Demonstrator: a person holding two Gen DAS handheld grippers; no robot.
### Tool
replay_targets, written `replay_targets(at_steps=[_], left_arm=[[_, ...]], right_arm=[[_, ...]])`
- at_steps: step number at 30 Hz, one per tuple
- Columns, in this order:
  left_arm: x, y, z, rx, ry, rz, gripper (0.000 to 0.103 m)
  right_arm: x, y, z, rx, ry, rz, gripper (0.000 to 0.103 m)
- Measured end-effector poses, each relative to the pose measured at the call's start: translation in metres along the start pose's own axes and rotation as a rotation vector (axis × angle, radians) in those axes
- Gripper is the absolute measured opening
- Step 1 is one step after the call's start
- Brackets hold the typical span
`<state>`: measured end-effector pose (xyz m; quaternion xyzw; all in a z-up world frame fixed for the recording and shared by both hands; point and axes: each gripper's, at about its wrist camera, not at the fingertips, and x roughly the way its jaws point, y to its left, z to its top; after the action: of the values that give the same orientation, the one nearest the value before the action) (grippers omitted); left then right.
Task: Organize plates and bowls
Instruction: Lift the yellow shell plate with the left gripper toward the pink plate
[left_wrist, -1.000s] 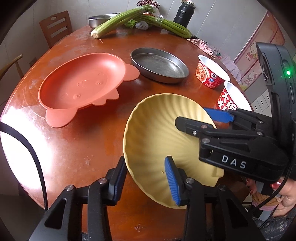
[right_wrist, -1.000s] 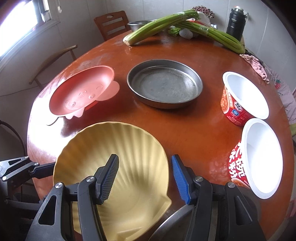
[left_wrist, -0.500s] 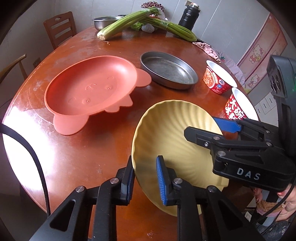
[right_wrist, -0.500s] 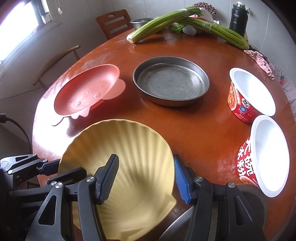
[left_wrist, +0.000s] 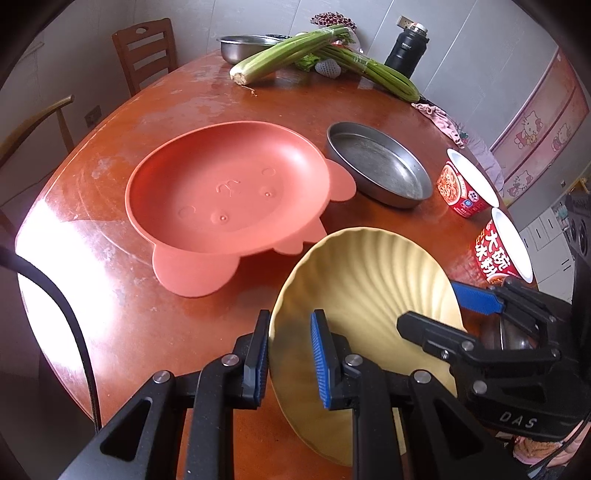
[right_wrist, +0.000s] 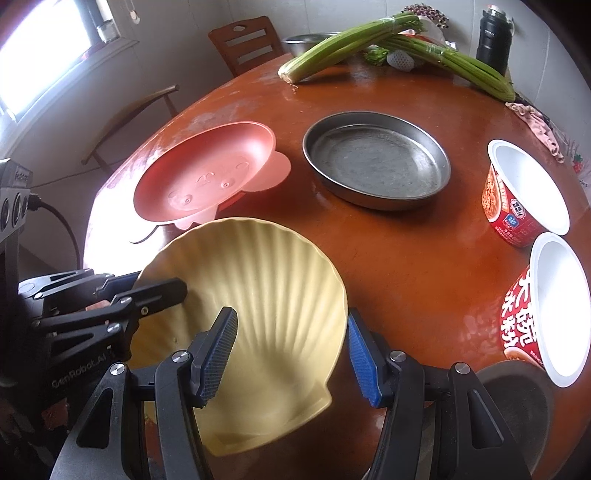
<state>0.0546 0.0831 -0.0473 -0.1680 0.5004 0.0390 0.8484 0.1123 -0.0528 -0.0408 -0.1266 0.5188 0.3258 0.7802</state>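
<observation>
Near tabletop edge: left claw (left_wrist: 286, 354) clamped on rim of yellow shell plate (left_wrist: 369, 280), one blue pad outside, one inside; plate tilted, held up off the wood.
Right claw (right_wrist: 290, 356): jaws parted, straddling opposite rim of same plate; left pad over ribbed inner face, right pad (right_wrist: 360, 360) just outside rim; contact not determinable, no firm pinch visible.
Yellow shell plate, right view (right_wrist: 266, 280): between both claws, near edge of tabletop, front of pink plate.
Pink animal-face plate (left_wrist: 225, 195): flat on tabletop just beyond yellow plate, ear tabs showing, empty.
Steel round pan (left_wrist: 380, 168): beside pink plate on its right, nearly touching an ear tab, empty.
Two red noodle cups: far cup (right_wrist: 524, 192) and near cup (right_wrist: 546, 310), upright, side by side at right edge, white insides empty.
Dark round object (right_wrist: 517, 395): under right claw, partly hidden, not identified.
Far side of tabletop (left_wrist: 159, 321): celery bunches (left_wrist: 291, 57), steel bowl (left_wrist: 242, 46), black flask (left_wrist: 406, 51), pink cloth (left_wrist: 439, 118).
Surroundings: wooden chair (left_wrist: 146, 51) behind tabletop.
</observation>
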Motion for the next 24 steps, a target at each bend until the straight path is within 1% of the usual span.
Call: replay_targets(at_steps=[12, 24], left_arm=[[-0.004, 0.0, -0.002, -0.001, -0.002, -0.004, 0.022], [-0.032, 0.0, 0.001, 0.008, -0.067, -0.001, 0.022]], right_arm=[[-0.006, 0.003, -0.008, 0.003, -0.004, 0.026, 0.061], [-0.03, 0.01, -0.004, -0.008, -0.052, 0.037, 0.061]])
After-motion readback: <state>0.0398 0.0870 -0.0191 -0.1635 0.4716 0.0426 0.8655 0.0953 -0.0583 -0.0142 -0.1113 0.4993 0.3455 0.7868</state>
